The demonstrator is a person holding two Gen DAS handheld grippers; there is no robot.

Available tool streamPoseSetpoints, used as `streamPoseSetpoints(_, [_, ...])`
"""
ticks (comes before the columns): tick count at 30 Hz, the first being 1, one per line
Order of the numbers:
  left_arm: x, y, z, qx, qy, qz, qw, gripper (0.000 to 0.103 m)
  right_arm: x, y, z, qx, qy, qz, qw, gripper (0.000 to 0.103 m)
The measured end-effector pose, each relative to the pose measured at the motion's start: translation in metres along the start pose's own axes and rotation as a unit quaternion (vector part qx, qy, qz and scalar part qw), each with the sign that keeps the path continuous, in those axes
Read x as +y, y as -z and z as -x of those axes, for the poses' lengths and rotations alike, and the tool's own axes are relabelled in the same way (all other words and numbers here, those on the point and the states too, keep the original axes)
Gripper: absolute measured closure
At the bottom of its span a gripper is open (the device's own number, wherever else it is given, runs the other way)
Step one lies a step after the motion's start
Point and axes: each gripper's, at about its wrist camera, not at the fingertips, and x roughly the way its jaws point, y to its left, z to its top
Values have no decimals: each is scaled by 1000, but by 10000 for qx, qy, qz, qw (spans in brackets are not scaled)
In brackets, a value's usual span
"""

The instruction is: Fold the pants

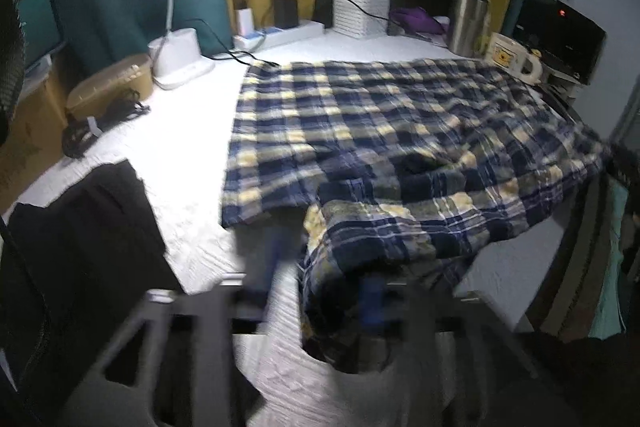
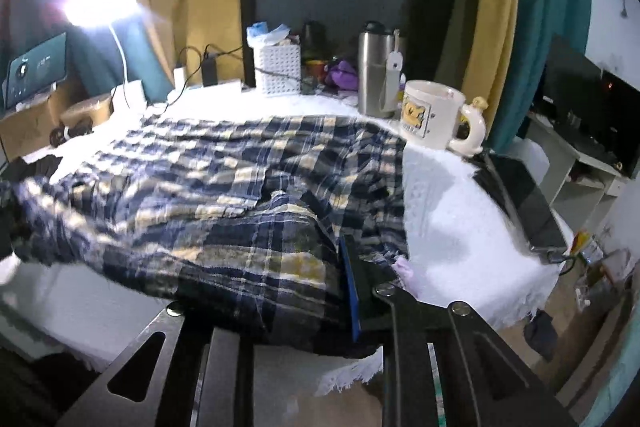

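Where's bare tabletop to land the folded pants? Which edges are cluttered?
Free: white cloth left of the plaid pants, bordered by the lamp base behind and black garment in front. Narrower strip right of the pants, between mug and laptop. Back edge is crowded: power strip, white basket, steel tumbler.

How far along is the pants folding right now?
Early stage. The plaid pants lie mostly spread flat on the white tablecloth. The left gripper and right gripper each hold the near edge, lifted. The fold itself is not yet made.
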Motion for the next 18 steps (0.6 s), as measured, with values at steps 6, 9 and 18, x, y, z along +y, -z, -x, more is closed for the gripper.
streamPoseSetpoints(6, [-17,3,-11,71,34,-86,9999,40,4,-20,12,-134,100,75,9998,85])
streamPoseSetpoints(9, [-18,2,-20,210,-267,-263,9991,42,-1,-26,15,-174,175,10,9997,86])
streamPoseSetpoints(18, [32,-8,13,-290,-936,3,9952,97,-17,-25,7,119,208,-188,9995,86])
